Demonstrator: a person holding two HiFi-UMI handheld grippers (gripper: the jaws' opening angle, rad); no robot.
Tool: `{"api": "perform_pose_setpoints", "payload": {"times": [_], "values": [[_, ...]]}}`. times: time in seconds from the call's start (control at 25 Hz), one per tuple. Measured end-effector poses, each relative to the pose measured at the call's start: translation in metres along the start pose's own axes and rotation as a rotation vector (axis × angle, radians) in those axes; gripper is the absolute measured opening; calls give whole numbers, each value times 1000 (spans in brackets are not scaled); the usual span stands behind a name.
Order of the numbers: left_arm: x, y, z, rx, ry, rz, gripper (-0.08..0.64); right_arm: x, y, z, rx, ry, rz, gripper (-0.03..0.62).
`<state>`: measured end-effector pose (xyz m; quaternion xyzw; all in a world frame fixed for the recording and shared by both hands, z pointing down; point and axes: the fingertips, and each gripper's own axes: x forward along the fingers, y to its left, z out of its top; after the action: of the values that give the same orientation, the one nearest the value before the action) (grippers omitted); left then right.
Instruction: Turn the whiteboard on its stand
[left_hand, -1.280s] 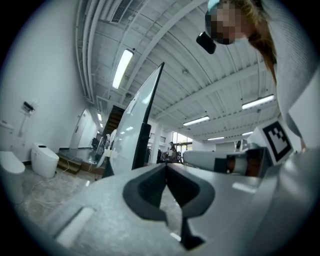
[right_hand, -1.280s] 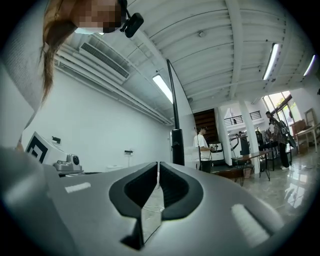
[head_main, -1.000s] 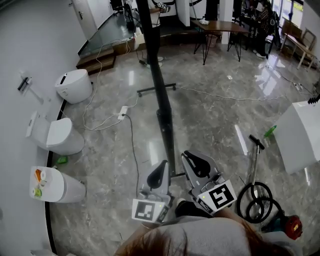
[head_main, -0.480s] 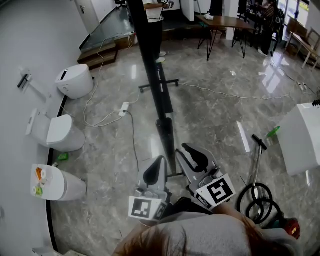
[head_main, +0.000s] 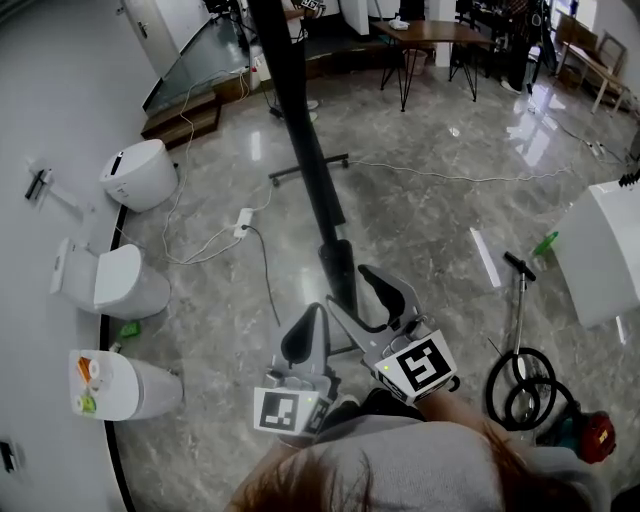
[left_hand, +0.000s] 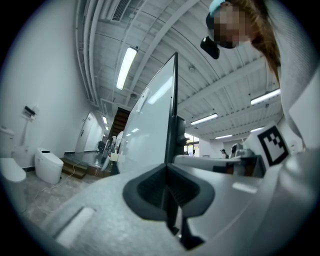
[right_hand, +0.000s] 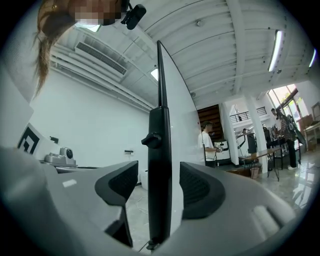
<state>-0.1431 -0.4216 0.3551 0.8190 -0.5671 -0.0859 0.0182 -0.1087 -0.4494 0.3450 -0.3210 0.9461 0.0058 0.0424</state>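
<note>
The whiteboard (right_hand: 176, 100) is showing a smooth, glossy white panel set in a matt black frame. Around the whiteboard, the floor (head_main: 430, 230) is gleaming as polished grey marbled stone, mirroring the lights. Left of the whiteboard, a toilet (head_main: 140, 172) is shining in glossy white ceramic. Beyond the whiteboard, a table (head_main: 440, 30) is showing a brown wooden top on thin dark metal legs.
</note>
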Motion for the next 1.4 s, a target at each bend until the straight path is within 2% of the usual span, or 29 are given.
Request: {"api": "perform_pose_setpoints", "payload": {"times": [0.32, 0.56, 0.76, 0.88, 1.16, 1.4], "values": [[-9, 18, -6, 13, 22, -17, 2, 23, 2, -3, -5, -18, -48, 255], [-16, 32, -8, 22, 35, -27, 2, 37, -4, -6, -14, -25, -114, 252], [-19, 37, -10, 24, 47, -44, 2, 45, -10, -7, -35, -42, -171, 221], [-17, 37, -11, 32, 68, -54, 2, 47, -17, -9, -34, -45, -198, 171], [-15, 36, -17, 19, 86, -71, 2, 48, -18, -12, -47, -57, -250, 155], [-18, 29, -25, 30, 133, -78, 2, 45, -19, -10, -27, -53, -262, 152]]}}
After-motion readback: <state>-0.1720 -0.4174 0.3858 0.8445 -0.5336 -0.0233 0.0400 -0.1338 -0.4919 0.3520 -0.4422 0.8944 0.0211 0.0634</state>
